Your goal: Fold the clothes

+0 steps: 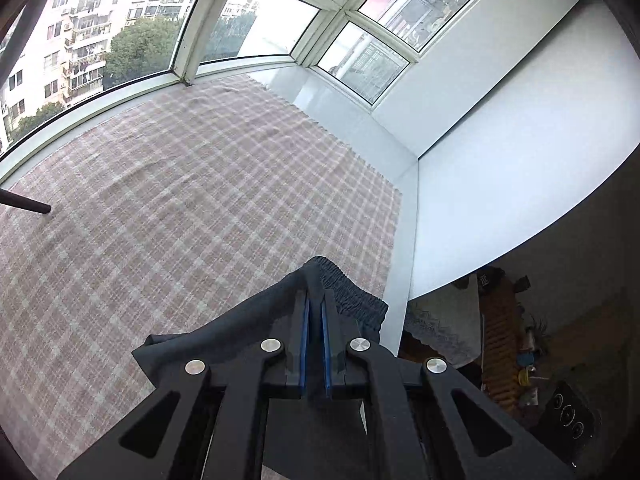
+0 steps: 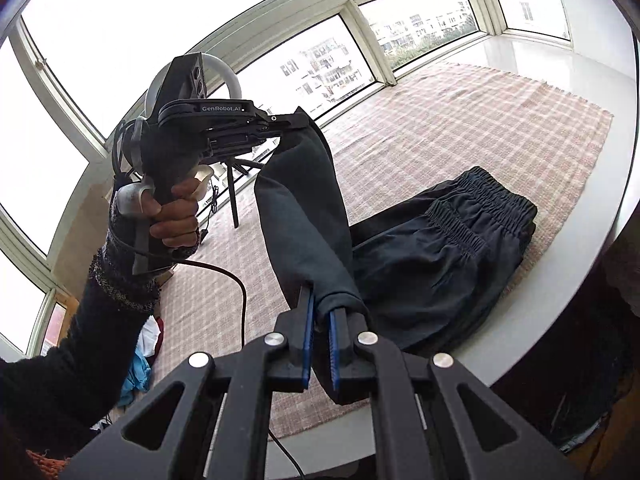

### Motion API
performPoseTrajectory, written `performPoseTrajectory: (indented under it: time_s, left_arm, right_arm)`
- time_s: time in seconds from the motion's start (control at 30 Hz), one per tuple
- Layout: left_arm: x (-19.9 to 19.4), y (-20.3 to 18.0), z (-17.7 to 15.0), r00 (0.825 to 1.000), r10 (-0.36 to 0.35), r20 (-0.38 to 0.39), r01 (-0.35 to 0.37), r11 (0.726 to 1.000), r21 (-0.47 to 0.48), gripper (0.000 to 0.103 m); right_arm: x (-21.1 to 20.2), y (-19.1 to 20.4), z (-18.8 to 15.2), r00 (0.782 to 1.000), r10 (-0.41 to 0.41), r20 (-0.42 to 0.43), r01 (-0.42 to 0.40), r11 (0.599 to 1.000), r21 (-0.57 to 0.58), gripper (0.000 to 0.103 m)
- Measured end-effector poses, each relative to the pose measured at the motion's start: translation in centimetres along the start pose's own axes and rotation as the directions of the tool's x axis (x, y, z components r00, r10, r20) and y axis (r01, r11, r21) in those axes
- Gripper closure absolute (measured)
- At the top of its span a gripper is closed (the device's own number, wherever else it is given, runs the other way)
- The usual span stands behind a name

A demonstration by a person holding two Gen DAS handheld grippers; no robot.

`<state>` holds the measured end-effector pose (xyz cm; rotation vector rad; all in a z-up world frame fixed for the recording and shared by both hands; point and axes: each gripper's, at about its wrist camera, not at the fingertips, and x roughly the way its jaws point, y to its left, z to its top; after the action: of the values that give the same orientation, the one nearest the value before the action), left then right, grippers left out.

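Dark navy trousers (image 2: 432, 248) with an elastic waistband lie partly on the pink checked cloth (image 2: 460, 132), waistband to the right. One leg (image 2: 304, 208) is lifted in the air between both grippers. My right gripper (image 2: 320, 308) is shut on the near end of that leg. My left gripper (image 2: 296, 120), seen in the right wrist view with the hand holding it, is shut on the far end, higher up. In the left wrist view my left gripper (image 1: 315, 300) pinches dark fabric (image 1: 240, 332) with a gathered waistband (image 1: 348, 288) just beyond it.
The checked cloth (image 1: 180, 200) covers a white ledge (image 1: 500, 184) under large windows (image 1: 100, 32). A black rod (image 1: 24, 202) juts in at the left. A cable (image 2: 236, 280) hangs from the left gripper. Loose clothes (image 2: 140, 364) lie below the ledge.
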<state>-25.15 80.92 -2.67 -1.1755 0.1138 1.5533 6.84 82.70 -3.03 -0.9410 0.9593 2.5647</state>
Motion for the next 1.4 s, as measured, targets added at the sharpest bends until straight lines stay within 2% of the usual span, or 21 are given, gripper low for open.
performPoseTrajectory:
  time_s: [0.13,0.3,0.43,0.5,0.57,0.67,0.7,0.73,0.77,0.8,0.87,0.93,1.0,1.07,1.13,1.23,1.3,1.33,1.37,1.4]
  left_arm:
    - [8.8,-3.1,2.7,0.996,0.037,-0.084,-0.033,0.999,0.04,0.1]
    - [18.5,-3.9,3.9,0.974,0.1,-0.202,-0.09,0.994,0.059,0.1]
    - [22.6,-2.8,4.4,0.948,0.166,-0.272,-0.157,0.986,0.054,0.095]
    - [23.3,-1.9,4.9,0.938,0.186,-0.291,-0.184,0.982,0.036,0.086]
    - [22.0,-1.0,5.6,0.946,0.181,-0.27,-0.183,0.983,0.016,0.079]
    - [18.1,0.1,6.1,0.954,0.229,-0.195,-0.229,0.973,0.022,0.072]
    - [16.4,0.4,6.0,0.956,0.247,-0.159,-0.246,0.969,0.028,0.072]
    - [14.8,0.7,5.6,0.961,0.244,-0.131,-0.243,0.97,0.022,0.072]
    - [13.6,0.7,4.8,0.969,0.215,-0.118,-0.215,0.977,0.019,0.072]
    - [12.5,0.6,4.0,0.977,0.181,-0.109,-0.18,0.984,0.017,0.071]
    - [12.2,-0.3,2.3,0.985,0.115,-0.125,-0.111,0.993,0.037,0.071]
    - [13.4,-1.7,1.0,0.986,0.046,-0.162,-0.039,0.998,0.048,0.072]
    - [15.3,-3.1,0.2,0.981,-0.011,-0.194,0.025,0.997,0.07,0.071]
    - [17.0,-3.8,0.1,0.981,0.028,-0.191,-0.008,0.995,0.104,0.072]
    - [18.8,-3.4,0.0,0.978,0.087,-0.19,-0.067,0.992,0.109,0.072]
    - [21.5,-0.5,0.1,0.956,0.204,-0.209,-0.197,0.979,0.058,0.072]
    - [21.6,1.5,0.3,0.945,0.229,-0.232,-0.234,0.972,0.009,0.069]
    - [20.4,2.5,0.5,0.945,0.241,-0.222,-0.251,0.968,-0.017,0.072]
    - [18.3,3.2,0.6,0.946,0.26,-0.191,-0.271,0.962,-0.032,0.072]
    - [16.1,3.9,0.7,0.947,0.282,-0.157,-0.292,0.955,-0.045,0.072]
  right_arm:
    - [0.6,-10.4,3.9,1.0,-0.019,-0.013,0.02,0.99,0.136,0.096]
    - [4.2,-19.4,4.8,0.996,-0.048,-0.076,0.066,0.966,0.25,0.097]
    - [6.4,-24.2,4.5,0.992,-0.026,-0.126,0.067,0.939,0.336,0.097]
    - [7.3,-25.6,4.2,0.984,0.013,-0.178,0.056,0.924,0.377,0.095]
    - [7.2,-26.0,4.3,0.978,0.034,-0.206,0.05,0.92,0.388,0.095]
    - [6.0,-24.5,4.7,0.975,-0.011,-0.221,0.078,0.951,0.3,0.09]
    - [5.7,-23.7,4.8,0.971,-0.045,-0.234,0.107,0.959,0.261,0.086]
    - [5.2,-22.8,4.9,0.966,-0.085,-0.243,0.14,0.966,0.216,0.071]
    - [4.8,-22.1,4.9,0.963,-0.119,-0.243,0.165,0.97,0.179,0.057]
    - [4.4,-21.5,4.9,0.961,-0.142,-0.237,0.18,0.972,0.151,0.055]
    - [3.4,-20.5,5.0,0.96,-0.174,-0.219,0.204,0.971,0.121,0.055]
    - [2.0,-19.5,5.2,0.958,-0.228,-0.176,0.248,0.964,0.099,0.056]
    - [1.1,-18.0,5.8,0.968,-0.224,-0.117,0.232,0.971,0.063,0.056]
    - [1.8,-16.6,7.0,0.981,-0.171,-0.092,0.173,0.985,0.011,0.057]
    - [4.3,-15.9,8.3,0.982,-0.162,-0.097,0.159,0.986,-0.039,0.06]
    - [9.9,-16.1,9.7,0.976,-0.141,-0.164,0.132,0.989,-0.07,0.067]
    - [13.6,-17.1,9.7,0.945,-0.21,-0.252,0.194,0.977,-0.087,0.075]
    - [14.6,-17.5,9.5,0.926,-0.237,-0.293,0.216,0.971,-0.102,0.081]
    - [15.7,-18.0,9.3,0.905,-0.264,-0.333,0.237,0.964,-0.118,0.083]
    - [16.0,-18.2,9.4,0.893,-0.275,-0.356,0.245,0.961,-0.127,0.083]
